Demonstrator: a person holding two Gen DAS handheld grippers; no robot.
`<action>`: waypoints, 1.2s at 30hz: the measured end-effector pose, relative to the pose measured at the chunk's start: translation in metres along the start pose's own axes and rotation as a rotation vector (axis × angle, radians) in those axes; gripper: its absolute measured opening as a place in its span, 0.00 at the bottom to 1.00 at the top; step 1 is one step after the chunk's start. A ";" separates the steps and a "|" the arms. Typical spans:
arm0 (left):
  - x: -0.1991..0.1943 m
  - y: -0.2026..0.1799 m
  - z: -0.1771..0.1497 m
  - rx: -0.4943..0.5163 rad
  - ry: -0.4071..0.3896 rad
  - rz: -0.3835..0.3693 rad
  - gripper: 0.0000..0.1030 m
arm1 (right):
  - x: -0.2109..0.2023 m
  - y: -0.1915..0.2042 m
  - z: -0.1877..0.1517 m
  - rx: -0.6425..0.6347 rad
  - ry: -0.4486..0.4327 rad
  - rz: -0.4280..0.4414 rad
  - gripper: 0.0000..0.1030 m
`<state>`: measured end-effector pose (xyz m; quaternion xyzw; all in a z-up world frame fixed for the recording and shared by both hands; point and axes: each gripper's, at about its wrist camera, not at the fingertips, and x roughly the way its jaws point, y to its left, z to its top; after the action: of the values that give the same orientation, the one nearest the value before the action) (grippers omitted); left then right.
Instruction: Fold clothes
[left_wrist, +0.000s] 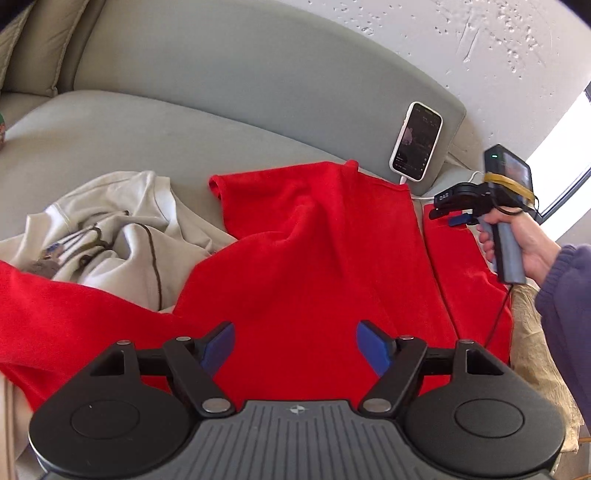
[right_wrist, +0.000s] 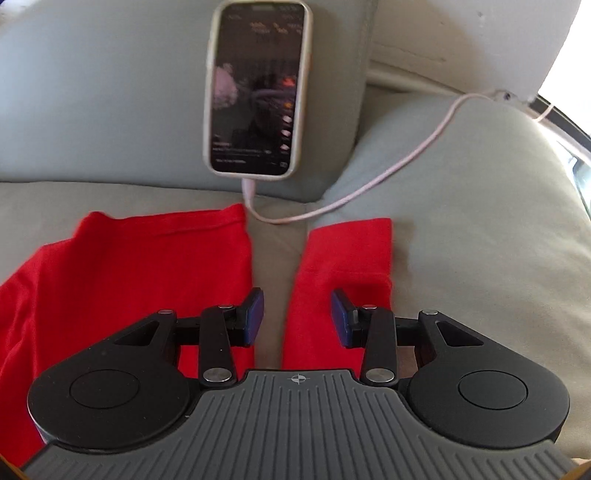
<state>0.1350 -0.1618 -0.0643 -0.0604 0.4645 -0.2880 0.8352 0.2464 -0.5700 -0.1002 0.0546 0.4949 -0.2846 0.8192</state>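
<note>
The left gripper (left_wrist: 295, 345) is held with its jaws spread wide and nothing between them; only the red garment (left_wrist: 303, 266) is seen below the gap, and no pad presses on it. The right gripper (right_wrist: 297, 317) is held with its jaws partly apart and released, nothing being clamped: its left pad (right_wrist: 255, 317) is seen over the edge of the garment's body (right_wrist: 147, 273), its right pad over a red sleeve (right_wrist: 343, 266), and bare sofa (right_wrist: 480, 221) shows in the gap.

The garment is spread on the sofa seat, its body on the left and the sleeve lying apart to the right. In the left view a white garment (left_wrist: 122, 229) is seen crumpled at the far left, touching the red one. A phone (right_wrist: 258, 88) is propped against the backrest beyond the garment, with a cable (right_wrist: 369, 192) plugged into it. A hand (left_wrist: 524, 243) in a purple sleeve (left_wrist: 565, 295) is seen gripping the right gripper's handle.
</note>
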 end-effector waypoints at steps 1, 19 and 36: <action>0.004 0.001 0.000 -0.002 0.003 -0.002 0.70 | 0.010 0.003 0.003 -0.002 0.013 -0.058 0.42; 0.028 0.010 -0.004 -0.028 0.031 -0.039 0.71 | 0.003 0.035 0.000 -0.173 -0.167 -0.200 0.58; 0.029 0.003 -0.006 -0.015 0.040 -0.029 0.71 | 0.063 0.074 -0.021 -0.367 0.002 -0.377 0.22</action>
<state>0.1429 -0.1738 -0.0899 -0.0677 0.4825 -0.2978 0.8209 0.2909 -0.5264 -0.1784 -0.1876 0.5405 -0.3378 0.7474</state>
